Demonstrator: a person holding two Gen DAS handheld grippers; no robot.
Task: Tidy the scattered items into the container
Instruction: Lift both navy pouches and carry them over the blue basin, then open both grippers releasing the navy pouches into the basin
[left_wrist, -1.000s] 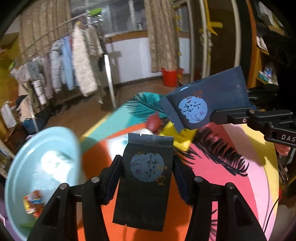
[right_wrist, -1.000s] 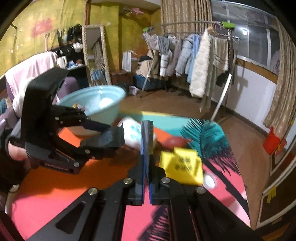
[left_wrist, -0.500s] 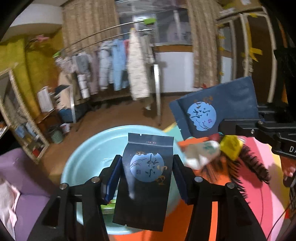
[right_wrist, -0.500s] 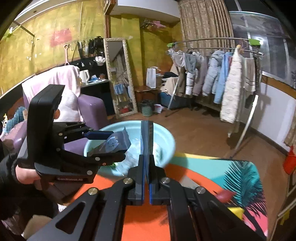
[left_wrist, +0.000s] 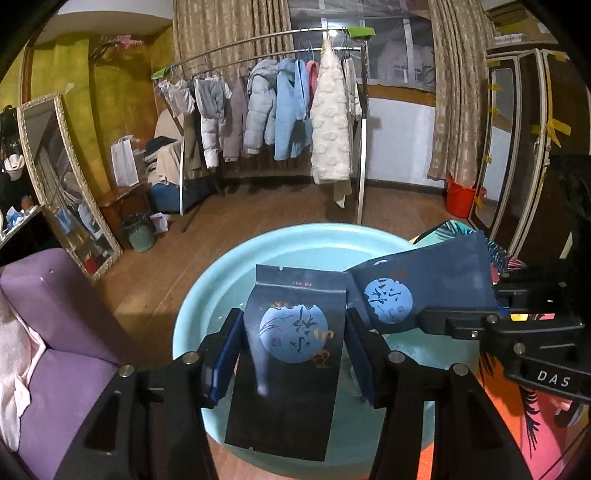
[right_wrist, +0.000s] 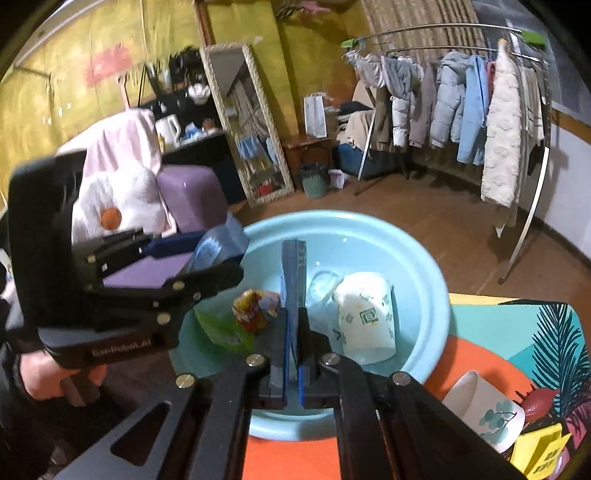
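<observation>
Colourful counter (right_wrist: 480, 354) at the clothes-rack room; both dark pouches hover over the blue basin (right_wrist: 424, 266) — left gripper (left_wrist: 291, 343) clamps one pouch (left_wrist: 288, 362); right gripper (right_wrist: 293, 332) pinches another (left_wrist: 424, 291); cup (right_wrist: 365, 317) and wrappers already inside; paper cup (right_wrist: 487, 410) and yellow packet (right_wrist: 539, 454) left out.

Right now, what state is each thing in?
Left gripper: shut on black pouch, over the basin.
Right gripper: shut on blue pouch, edge-on over the basin.
Basin: partly filled.
Cup in basin: on its side.
Cup on table: tipped over.
</observation>
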